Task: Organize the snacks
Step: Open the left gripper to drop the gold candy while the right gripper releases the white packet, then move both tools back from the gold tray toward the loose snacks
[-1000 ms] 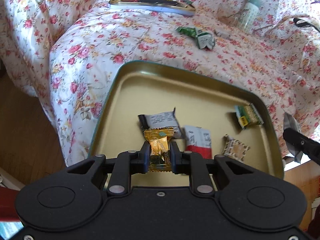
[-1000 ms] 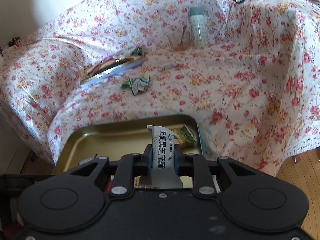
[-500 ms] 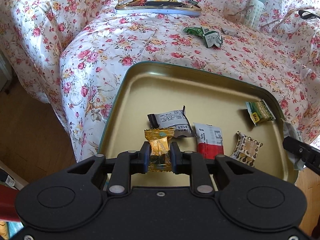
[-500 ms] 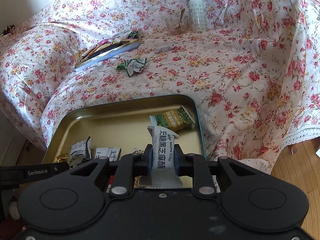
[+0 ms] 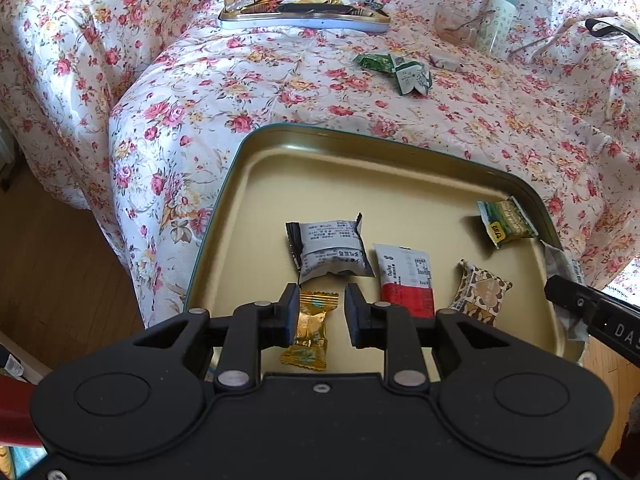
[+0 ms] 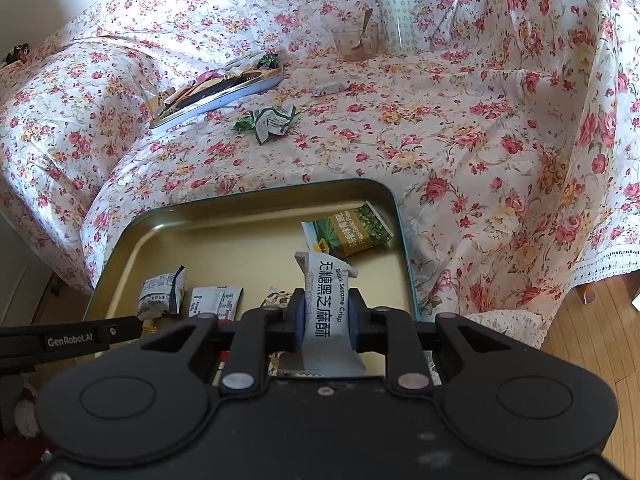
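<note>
A floral cloth [image 5: 304, 92] printed with pink and red roses covers the whole soft surface and climbs the padded back at the upper left of the left wrist view; bare wooden floor [image 5: 52, 248] shows at the lower left, and again at the lower right of the right wrist view. A gold tray [image 5: 352, 168] with a dark green rim lies on the cloth in the lower middle of both views. The left gripper [image 5: 322, 314] hovers over its near edge, its jaws opening, with a gold candy [image 5: 310, 330] between them, the right pad clear of the wrapper. On the tray floor beyond lie a grey-and-white packet [image 5: 330, 250], a red-and-white packet [image 5: 406, 280], a brown patterned packet [image 5: 482, 292] and a green packet [image 5: 506, 222] toward the right rim. The right gripper [image 6: 326, 318] is clamped narrowly on a white sesame crisp packet [image 6: 326, 304], held upright above the tray's right part. Farther up the cloth sit a flat tin [image 5: 304, 10] heaped with wrappers, a crumpled green wrapper [image 5: 396, 70], a glass cup [image 6: 356, 42] with a spoon and a pale bottle [image 6: 396, 14].
</note>
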Tool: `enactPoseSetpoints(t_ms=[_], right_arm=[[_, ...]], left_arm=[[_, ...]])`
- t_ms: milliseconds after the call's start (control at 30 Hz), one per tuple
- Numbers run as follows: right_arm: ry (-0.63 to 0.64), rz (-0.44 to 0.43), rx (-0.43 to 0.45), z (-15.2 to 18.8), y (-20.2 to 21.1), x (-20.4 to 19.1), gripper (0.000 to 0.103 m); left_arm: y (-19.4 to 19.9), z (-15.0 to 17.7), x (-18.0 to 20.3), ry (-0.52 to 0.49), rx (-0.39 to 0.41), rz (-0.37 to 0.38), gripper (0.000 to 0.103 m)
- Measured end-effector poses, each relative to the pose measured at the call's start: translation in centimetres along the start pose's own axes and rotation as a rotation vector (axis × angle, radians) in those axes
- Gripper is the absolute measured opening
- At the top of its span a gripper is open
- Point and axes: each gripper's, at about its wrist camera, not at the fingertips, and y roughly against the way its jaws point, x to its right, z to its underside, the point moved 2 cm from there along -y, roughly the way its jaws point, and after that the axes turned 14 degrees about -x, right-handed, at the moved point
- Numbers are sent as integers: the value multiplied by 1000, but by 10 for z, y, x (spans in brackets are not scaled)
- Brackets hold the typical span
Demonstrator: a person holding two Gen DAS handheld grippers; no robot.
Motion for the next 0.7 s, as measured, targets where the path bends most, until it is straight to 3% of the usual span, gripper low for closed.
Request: enactPoseSetpoints(t_ms=[100,700], right_arm=[[2,-3,-1,1,0,0,23],[17,-21,-26,1,-2,-3,28]], left_arm=[[0,0,0,0,0,-5,40],[-4,0,1,2,-27,-18,40]])
